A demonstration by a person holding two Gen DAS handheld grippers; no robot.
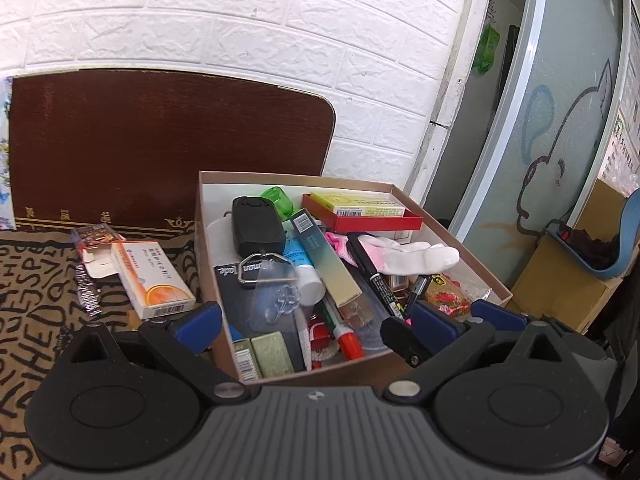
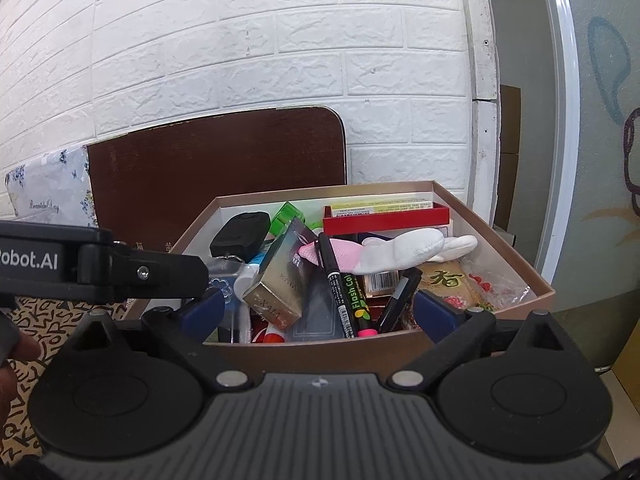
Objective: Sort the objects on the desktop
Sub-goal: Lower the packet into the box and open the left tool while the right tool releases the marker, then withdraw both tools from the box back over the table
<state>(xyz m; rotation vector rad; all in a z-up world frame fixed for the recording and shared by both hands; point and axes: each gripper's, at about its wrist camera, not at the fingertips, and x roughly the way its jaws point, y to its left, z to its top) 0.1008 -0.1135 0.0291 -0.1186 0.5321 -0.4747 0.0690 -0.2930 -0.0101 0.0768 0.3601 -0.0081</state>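
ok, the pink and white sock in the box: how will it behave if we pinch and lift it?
The sock looks soft and creased, so it will probably droop from a pinch. It's likely light. It lies draped over the black marker and other clutter in the box, so lifting may drag neighbours along.

Left gripper (image 1: pixel 316 322) fingers spread wide, nothing between them, blue pads facing inward, pointing forward and level. Right gripper (image 2: pixel 318 312) fingers also spread wide, empty, same forward level pose. The two sit close side by side: right gripper's black fingertip and blue pads show at right of the left wrist view; left gripper's black arm crosses the left edge of the right wrist view. Bit of a hand (image 2: pixel 16 356) visible at far left, blurred
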